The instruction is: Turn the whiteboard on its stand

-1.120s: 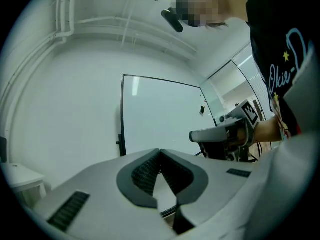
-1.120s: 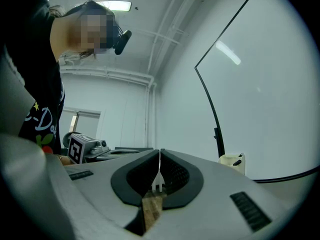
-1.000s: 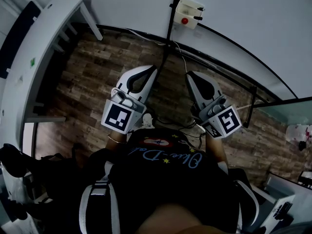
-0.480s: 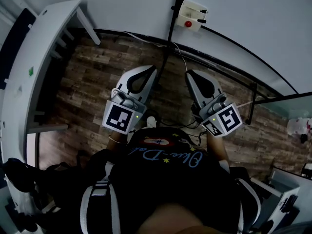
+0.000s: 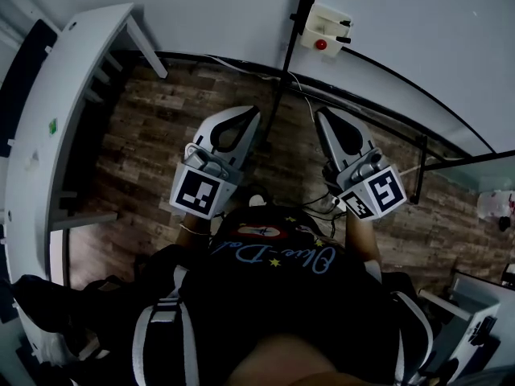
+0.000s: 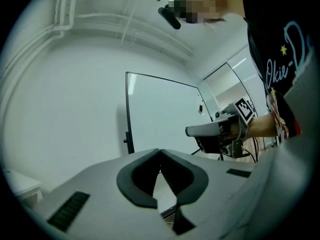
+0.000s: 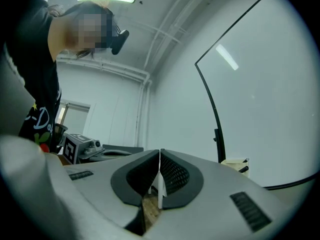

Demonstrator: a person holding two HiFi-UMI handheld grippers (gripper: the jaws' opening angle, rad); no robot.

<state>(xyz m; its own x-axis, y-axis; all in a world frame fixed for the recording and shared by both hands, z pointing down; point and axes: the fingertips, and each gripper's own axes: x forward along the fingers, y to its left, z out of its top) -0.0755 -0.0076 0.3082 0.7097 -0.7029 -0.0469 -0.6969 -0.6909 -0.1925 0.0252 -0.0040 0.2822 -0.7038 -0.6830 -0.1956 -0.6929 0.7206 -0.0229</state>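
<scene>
The whiteboard (image 5: 418, 30) stands upright in front of me, a white panel in a thin black frame with a black post (image 5: 299, 14) on its stand. A small tray (image 5: 328, 32) holding a red-capped marker hangs on it. My left gripper (image 5: 256, 112) and right gripper (image 5: 320, 112) are side by side over the wooden floor, short of the board and touching nothing. Both are shut and hold nothing. In the left gripper view the left gripper (image 6: 160, 151) points at the whiteboard (image 6: 165, 116), and the right gripper (image 6: 215, 130) shows beside it. The right gripper (image 7: 160, 151) has the whiteboard (image 7: 265, 84) ahead of it.
A white table (image 5: 72, 95) stands along the left. Cables (image 5: 302, 95) trail over the wooden floor (image 5: 153, 127) under the board. A black stand leg (image 5: 419, 167) rises at the right, next to a glass surface (image 5: 483, 179).
The right gripper has shifted a little to the right and up. The left gripper has hardly moved. Both stay shut.
</scene>
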